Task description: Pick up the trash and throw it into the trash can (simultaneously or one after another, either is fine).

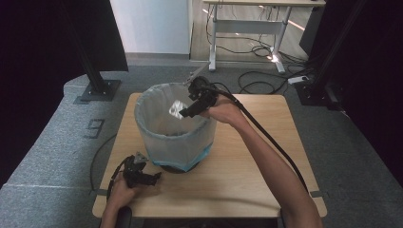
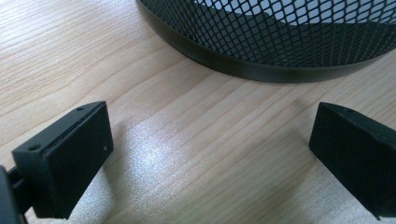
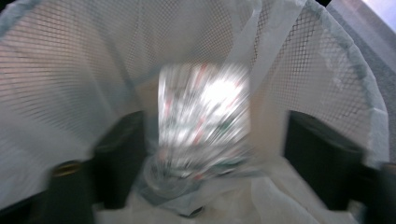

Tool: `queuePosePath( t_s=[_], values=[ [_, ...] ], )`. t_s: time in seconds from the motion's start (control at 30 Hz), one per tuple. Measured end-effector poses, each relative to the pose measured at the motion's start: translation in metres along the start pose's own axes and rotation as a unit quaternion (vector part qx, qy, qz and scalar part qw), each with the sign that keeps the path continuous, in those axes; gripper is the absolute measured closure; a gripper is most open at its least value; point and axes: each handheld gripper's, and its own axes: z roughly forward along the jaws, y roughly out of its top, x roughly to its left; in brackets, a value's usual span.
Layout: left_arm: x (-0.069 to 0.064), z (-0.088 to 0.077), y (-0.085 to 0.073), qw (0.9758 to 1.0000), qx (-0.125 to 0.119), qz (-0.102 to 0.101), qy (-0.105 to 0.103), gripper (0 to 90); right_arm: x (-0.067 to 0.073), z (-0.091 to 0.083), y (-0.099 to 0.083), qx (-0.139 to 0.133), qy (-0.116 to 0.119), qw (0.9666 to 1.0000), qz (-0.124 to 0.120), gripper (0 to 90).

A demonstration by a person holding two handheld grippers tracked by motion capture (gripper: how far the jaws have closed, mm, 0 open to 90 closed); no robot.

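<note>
At frame centre the right tool [image 1: 186,110] hung over the lined mesh bin [image 1: 157,137], jaws parted, dropping a shiny wrapper [image 1: 177,108] inside; the left tool [image 1: 151,176] lay wide on the bench [image 1: 247,166], so withdrawal likely came next.

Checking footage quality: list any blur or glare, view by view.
Right gripper view: motion-blurred, the shiny wrapper smeared and glaring white. Left gripper view: sharp, soft sheen on the table. High view: clear, a bright glint in the bin, dark edges.
</note>
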Motion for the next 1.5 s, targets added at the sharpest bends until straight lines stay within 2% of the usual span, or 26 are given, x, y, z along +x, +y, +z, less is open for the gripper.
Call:
queuePosePath(
  t_s=[0.03,0.1,0.17,0.27,0.37,0.43,0.57,0.93,1.5],
  values=[
    [0.000,0.000,0.000,1.0000,0.000,0.000,0.000,0.0,0.001,0.002,0.000,-0.001,-0.002,1.0000,-0.001,11.9],
    [0.000,0.000,0.000,1.0000,0.000,0.000,0.000,0.0,0.001,0.003,-0.001,-0.004,-0.002,1.0000,0.002,10.3],
    [0.000,0.000,0.000,1.0000,0.000,0.000,0.000,0.0,0.000,0.001,-0.001,-0.005,-0.007,0.9999,0.005,0.3],
    [0.000,0.000,0.000,1.0000,0.000,0.000,0.000,0.0,-0.002,-0.004,-0.004,-0.013,-0.016,0.9997,0.010,0.0],
    [0.000,0.000,0.000,1.0000,0.000,0.000,0.000,0.0,-0.008,-0.015,-0.010,-0.024,-0.033,0.9988,0.026,0.0],
    [0.000,0.000,0.000,1.0000,0.000,0.000,0.000,0.0,-0.009,-0.017,-0.011,-0.024,-0.033,0.9988,0.027,0.0],
    [0.000,0.000,0.000,1.0000,0.000,0.000,0.000,0.0,-0.015,-0.028,-0.020,-0.031,-0.050,0.9976,0.036,0.0],
    [0.000,0.000,0.000,1.0000,0.000,0.000,0.000,0.0,-0.029,-0.053,-0.048,-0.039,-0.076,0.9947,0.057,0.0],
    [0.000,0.000,0.000,1.0000,0.000,0.000,0.000,0.0,-0.042,-0.079,-0.089,-0.049,-0.095,0.9906,0.086,0.0]
  ],
)
